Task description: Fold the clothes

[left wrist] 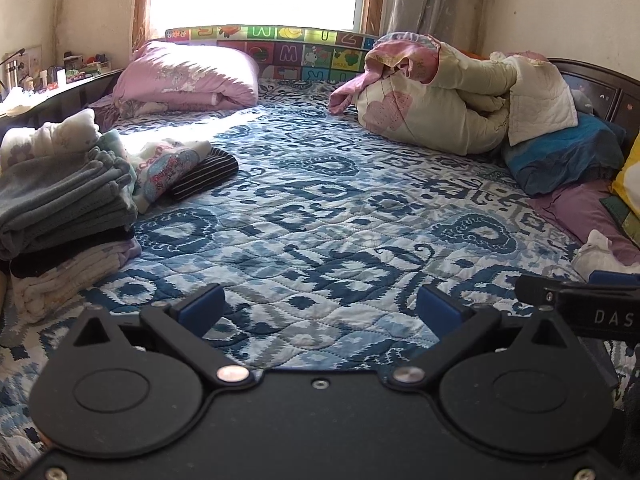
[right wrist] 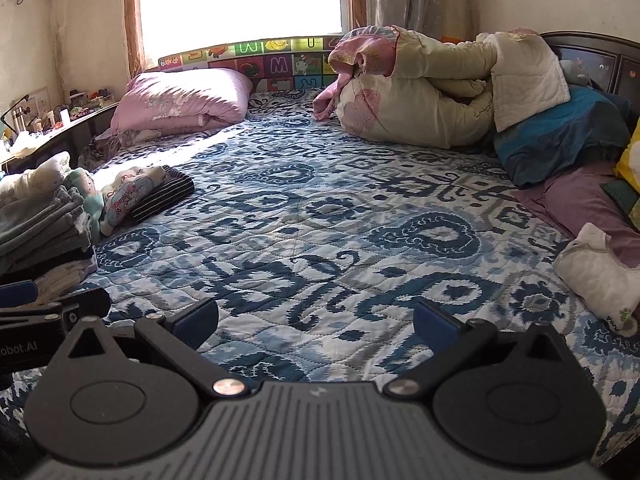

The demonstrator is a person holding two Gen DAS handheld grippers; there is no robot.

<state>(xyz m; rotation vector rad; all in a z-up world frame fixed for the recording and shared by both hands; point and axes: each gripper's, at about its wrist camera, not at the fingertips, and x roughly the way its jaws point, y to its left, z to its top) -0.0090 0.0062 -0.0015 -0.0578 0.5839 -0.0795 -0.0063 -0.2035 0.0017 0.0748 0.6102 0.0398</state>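
My left gripper point(left wrist: 320, 308) is open and empty, low over the blue patterned quilt point(left wrist: 320, 208). My right gripper point(right wrist: 316, 316) is open and empty too, beside it over the same quilt point(right wrist: 320, 220). A stack of folded clothes point(left wrist: 60, 208) stands at the left; it also shows in the right wrist view point(right wrist: 44, 224). Behind it lie a folded printed garment point(left wrist: 168, 168) and a folded striped one point(left wrist: 208, 172). A crumpled white garment point(right wrist: 596, 276) lies at the right edge, also in the left wrist view point(left wrist: 600, 256).
A pink pillow point(left wrist: 188, 76) and a heaped cream duvet point(left wrist: 452, 92) lie at the far end. A blue pillow point(right wrist: 560, 136) and purple cloth point(right wrist: 576, 200) sit at the right by the dark headboard point(right wrist: 600, 60). A cluttered desk point(left wrist: 48, 80) stands far left.
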